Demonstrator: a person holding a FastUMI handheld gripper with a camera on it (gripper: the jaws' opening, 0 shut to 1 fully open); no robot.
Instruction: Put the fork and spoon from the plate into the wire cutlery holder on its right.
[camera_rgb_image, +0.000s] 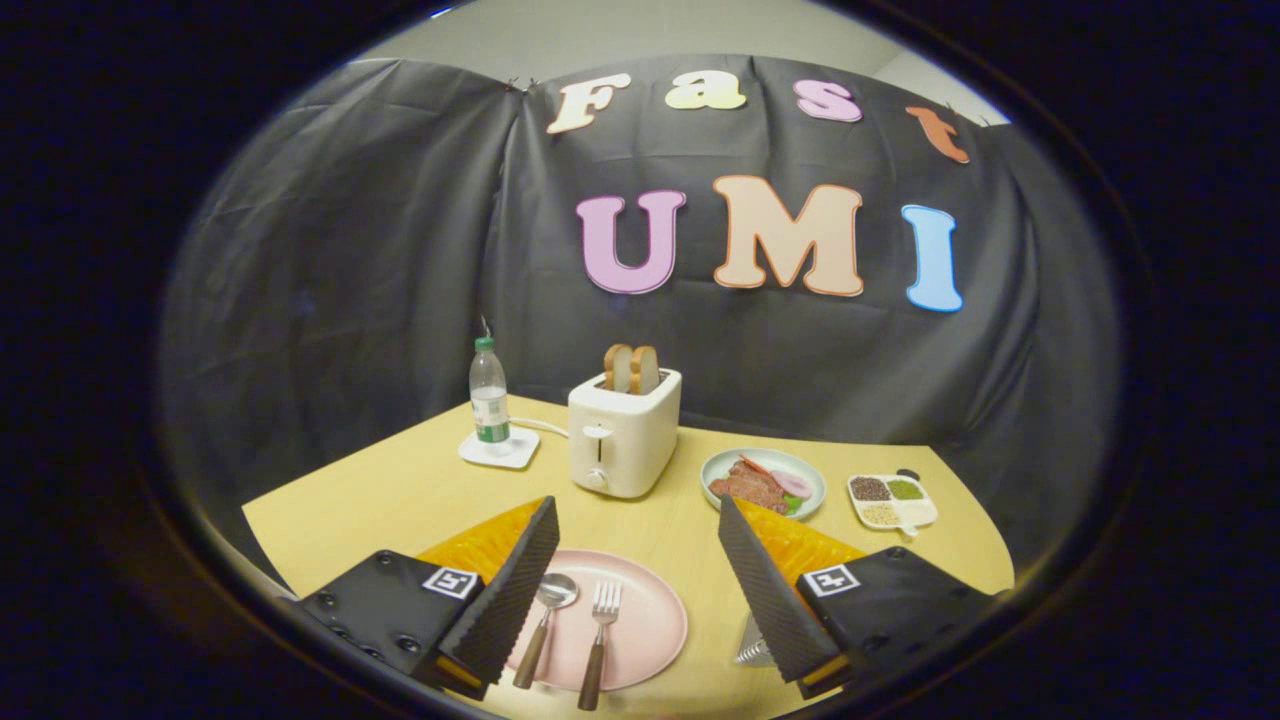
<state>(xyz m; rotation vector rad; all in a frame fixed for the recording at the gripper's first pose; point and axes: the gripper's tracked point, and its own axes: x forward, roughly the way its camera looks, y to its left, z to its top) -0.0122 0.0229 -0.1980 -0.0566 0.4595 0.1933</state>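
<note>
A pink plate (645, 620) lies on the yellow table between my two fingers. On it rest a spoon (545, 615) and, to its right, a fork (598, 640), both with metal heads and brown wooden handles pointing toward me. My gripper (635, 570) hangs above the plate, open wide, with nothing between its fingers. The spoon lies right beside the left finger (510, 590). A bit of the wire cutlery holder (752, 648) peeks out just right of the plate, mostly hidden behind the right finger (765, 585).
Beyond the plate stands a white toaster (622, 435) with two bread slices. A water bottle (489, 400) sits on a white coaster at the back left. A plate of food (765, 482) and a small divided dish of seeds (890, 498) lie at the back right.
</note>
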